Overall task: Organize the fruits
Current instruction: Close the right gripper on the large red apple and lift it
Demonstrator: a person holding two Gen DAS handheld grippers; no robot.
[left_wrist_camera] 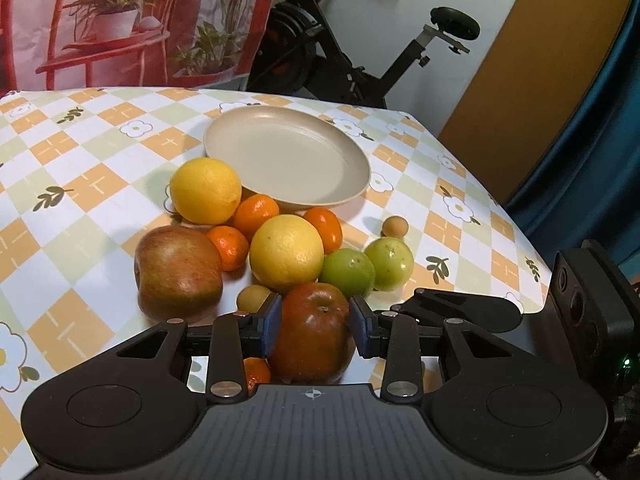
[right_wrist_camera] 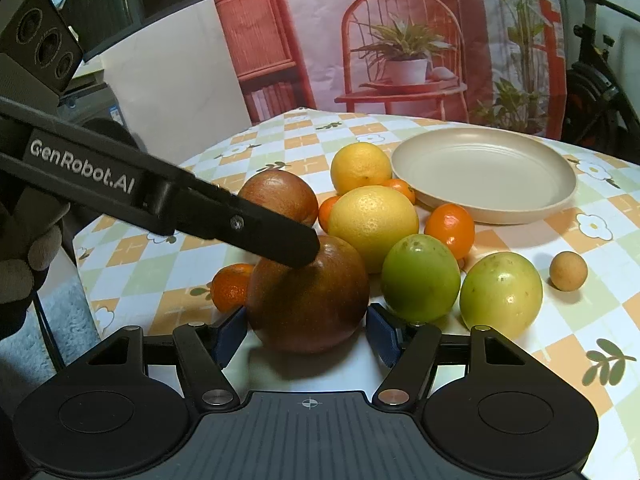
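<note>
Two grippers meet at one dark red apple [left_wrist_camera: 314,336], which sits close to the table's [left_wrist_camera: 80,184] near edge, at the front of the fruit pile. Its stem dimple faces up, so its core stands roughly upright. The left gripper [left_wrist_camera: 316,320] is clamped on its sides. The right gripper [right_wrist_camera: 308,332] flanks it, its pads slightly clear. Just behind lie a yellow citrus [left_wrist_camera: 286,252] and a green fruit [left_wrist_camera: 347,272]; the beige plate [left_wrist_camera: 288,152] stands nearer the far edge.

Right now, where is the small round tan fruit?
The small round tan fruit sits alone on the checked tablecloth, on the right in the right wrist view, just beyond the pale green round fruit and in front of the beige plate.
</note>
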